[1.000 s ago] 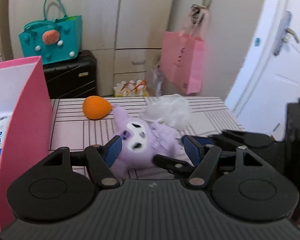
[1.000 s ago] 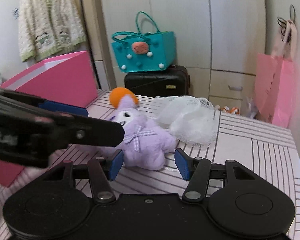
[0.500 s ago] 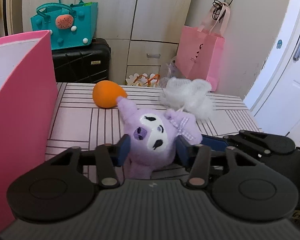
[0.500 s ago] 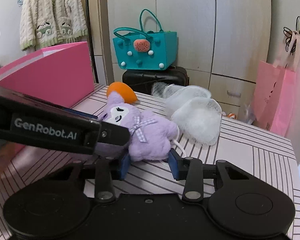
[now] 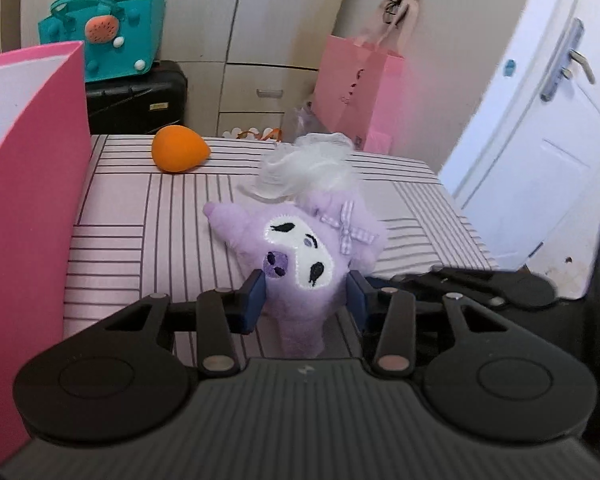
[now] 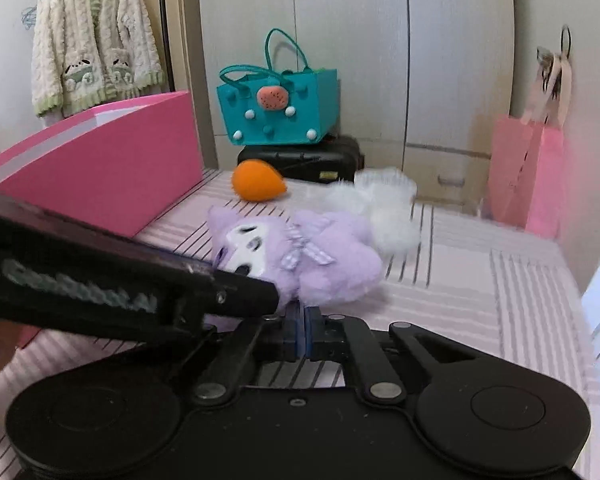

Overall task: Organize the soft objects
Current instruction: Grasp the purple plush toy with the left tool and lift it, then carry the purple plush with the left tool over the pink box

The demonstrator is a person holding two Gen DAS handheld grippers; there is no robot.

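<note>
A purple plush toy [image 5: 304, 252] with a white face lies on the striped table [image 5: 140, 240]. My left gripper [image 5: 306, 294] is shut on the plush's head, its blue pads pressing both sides. The plush also shows in the right wrist view [image 6: 312, 256]. My right gripper [image 6: 303, 330] is shut, pads together right at the plush's near edge; whether it pinches any fabric or string is hidden. A white mesh puff [image 5: 312, 168] lies just behind the plush, also in the right wrist view [image 6: 380, 208]. An orange sponge egg [image 5: 178, 154] sits at the table's back.
A tall pink box [image 5: 28, 184] stands on the table's left, also in the right wrist view [image 6: 108, 160]. The left gripper's body [image 6: 100, 280] crosses the right wrist view. Behind the table stand a black suitcase [image 5: 136, 96], a teal bag [image 5: 112, 36] and a hanging pink bag [image 5: 356, 88].
My left gripper has closed on the plush's head. My right gripper has shut from half open at the plush's near edge. The plush has shifted slightly towards me.
</note>
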